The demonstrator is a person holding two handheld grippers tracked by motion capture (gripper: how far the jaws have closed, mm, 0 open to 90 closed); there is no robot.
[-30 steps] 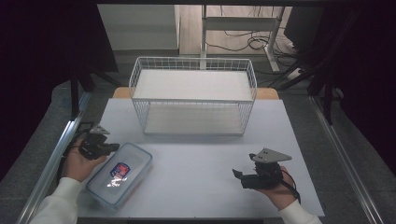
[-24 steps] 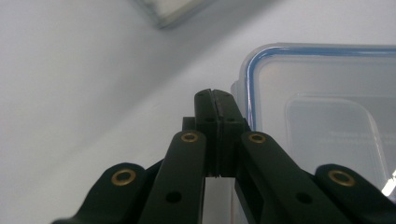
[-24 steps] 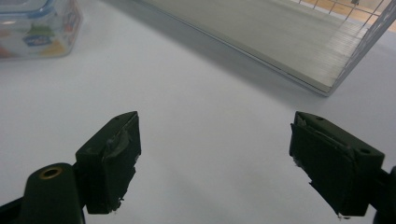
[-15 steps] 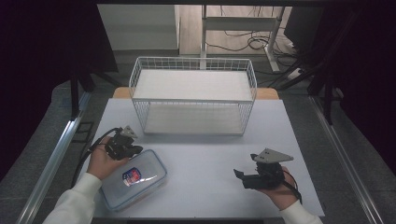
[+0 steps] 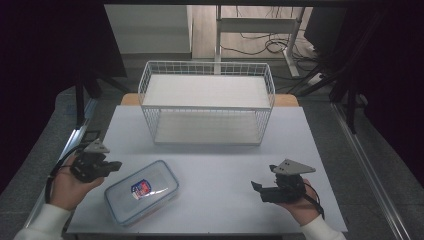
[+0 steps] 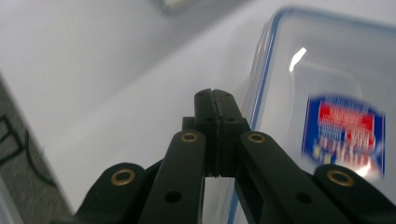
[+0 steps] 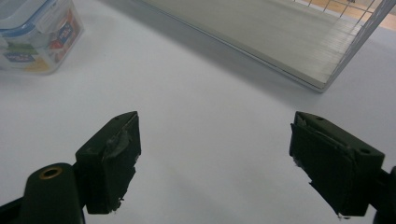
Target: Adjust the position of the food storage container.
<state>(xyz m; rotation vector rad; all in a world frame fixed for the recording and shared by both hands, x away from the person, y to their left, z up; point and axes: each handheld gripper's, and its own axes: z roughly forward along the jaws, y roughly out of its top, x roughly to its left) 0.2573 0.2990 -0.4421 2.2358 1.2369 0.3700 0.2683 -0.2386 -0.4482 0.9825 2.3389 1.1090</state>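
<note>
Clear plastic box point(image 5: 142, 191) lies flat on the white counter point(image 5: 220, 165), near my left side.
My left hand-held gripper point(image 5: 118, 165) hangs just beside the box's left end with its jaws pressed together on nothing, tips pointing at the blue-rimmed lid. My right hand-held gripper point(image 5: 256, 187) sits well apart on the right, jaws spread wide over bare counter. Behind both stands the white wire basket point(image 5: 207, 102).

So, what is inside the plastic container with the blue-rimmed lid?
The plastic container lies closed on the table. Through its clear lid nothing appears inside, but the red-and-blue label covers the middle.
</note>
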